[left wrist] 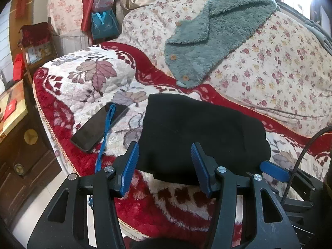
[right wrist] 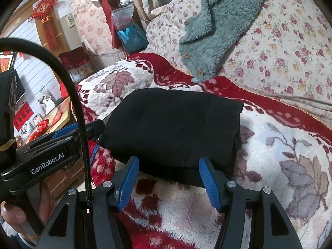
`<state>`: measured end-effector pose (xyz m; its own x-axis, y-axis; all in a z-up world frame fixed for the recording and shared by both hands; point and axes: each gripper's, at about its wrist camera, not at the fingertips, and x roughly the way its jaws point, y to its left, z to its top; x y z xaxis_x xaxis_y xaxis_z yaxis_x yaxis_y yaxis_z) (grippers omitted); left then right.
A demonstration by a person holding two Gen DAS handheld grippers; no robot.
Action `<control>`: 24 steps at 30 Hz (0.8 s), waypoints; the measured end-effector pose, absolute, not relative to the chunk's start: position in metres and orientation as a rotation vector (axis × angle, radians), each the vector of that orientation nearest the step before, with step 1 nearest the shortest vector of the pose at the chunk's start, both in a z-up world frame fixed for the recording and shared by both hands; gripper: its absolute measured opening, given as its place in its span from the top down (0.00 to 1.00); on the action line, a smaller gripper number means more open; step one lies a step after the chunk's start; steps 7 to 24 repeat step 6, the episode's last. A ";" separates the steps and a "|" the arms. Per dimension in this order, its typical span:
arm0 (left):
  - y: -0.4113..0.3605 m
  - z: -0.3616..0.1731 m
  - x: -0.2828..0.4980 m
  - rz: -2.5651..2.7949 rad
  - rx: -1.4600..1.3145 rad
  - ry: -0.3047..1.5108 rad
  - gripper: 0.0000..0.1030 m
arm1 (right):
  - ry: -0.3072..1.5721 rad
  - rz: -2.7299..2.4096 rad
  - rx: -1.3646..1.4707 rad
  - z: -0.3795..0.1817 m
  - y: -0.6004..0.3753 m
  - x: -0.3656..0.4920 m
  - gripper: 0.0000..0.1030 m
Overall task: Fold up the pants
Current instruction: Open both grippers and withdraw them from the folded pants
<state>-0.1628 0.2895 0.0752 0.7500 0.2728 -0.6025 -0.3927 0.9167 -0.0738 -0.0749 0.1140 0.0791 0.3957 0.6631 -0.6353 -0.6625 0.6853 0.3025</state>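
Black pants (left wrist: 199, 132) lie folded into a compact stack on the red and white floral blanket (left wrist: 87, 78). My left gripper (left wrist: 165, 149) stands open just short of the stack's near edge, its blue pads (left wrist: 130, 166) apart with nothing pressed between them. In the right wrist view the same folded pants (right wrist: 172, 128) lie ahead, and my right gripper (right wrist: 169, 164) is open at their near edge, pads clear of the cloth. The left gripper's body (right wrist: 51, 151) shows at the left of that view, with a hand below it.
A black phone (left wrist: 99, 127) with a blue strap (left wrist: 106, 132) lies left of the pants near the bed's edge. A teal fleece jacket (left wrist: 215, 33) rests on the flowered quilt (left wrist: 280, 66) behind. A black cable (right wrist: 72, 95) arcs at the left. Wooden furniture stands beside the bed.
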 end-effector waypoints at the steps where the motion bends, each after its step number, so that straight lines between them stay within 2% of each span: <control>1: 0.289 0.076 -0.163 0.372 -0.198 0.620 0.49 | 0.805 0.839 0.002 0.079 0.114 -0.075 0.44; 24: 0.277 0.080 -0.163 0.363 -0.181 0.623 0.49 | 0.798 0.835 0.013 0.079 0.106 -0.074 0.44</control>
